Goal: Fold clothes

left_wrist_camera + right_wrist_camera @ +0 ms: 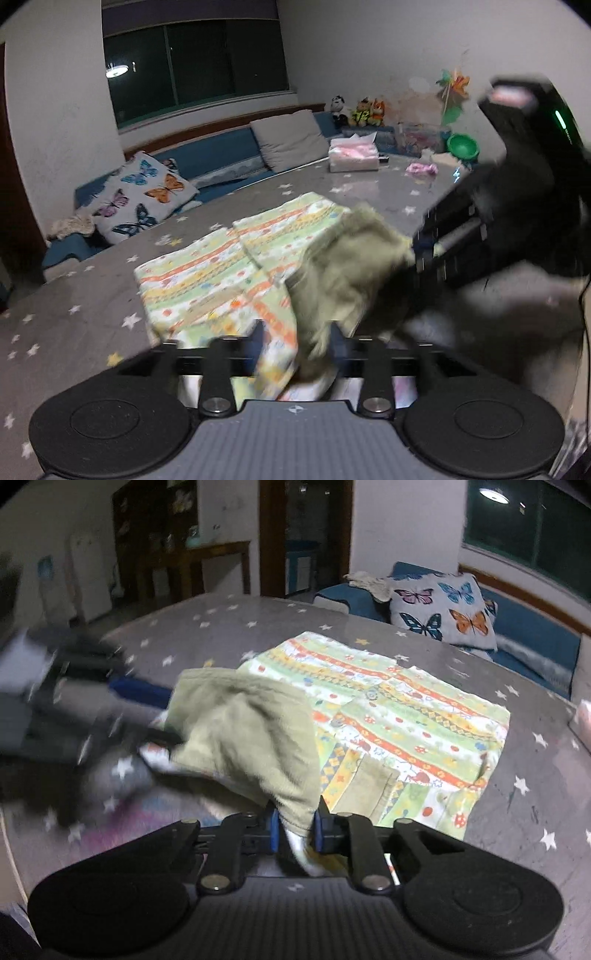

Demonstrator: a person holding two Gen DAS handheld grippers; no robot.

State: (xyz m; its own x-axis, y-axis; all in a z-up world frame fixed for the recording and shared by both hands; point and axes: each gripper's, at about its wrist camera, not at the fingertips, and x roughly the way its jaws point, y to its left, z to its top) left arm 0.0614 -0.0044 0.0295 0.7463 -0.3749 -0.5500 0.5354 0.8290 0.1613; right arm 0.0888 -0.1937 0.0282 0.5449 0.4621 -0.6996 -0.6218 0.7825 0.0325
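A patterned garment (207, 273) in green, orange and white, with an olive lining, lies on the grey star-print table (92, 295). My left gripper (295, 347) is shut on its near hem, where the olive inside (343, 266) is turned up. My right gripper (295, 823) is shut on another part of the same hem, lifting an olive flap (243, 734) over the patterned cloth (406, 716). Each gripper shows blurred in the other's view: the right one (517, 206) and the left one (74, 709).
A butterfly cushion (144, 195) and grey cushion (288, 140) rest on the blue sofa behind the table. A tissue pack (352, 155), a pink item (421, 170), a green bowl (463, 146) and plush toys (358, 110) stand at the far side.
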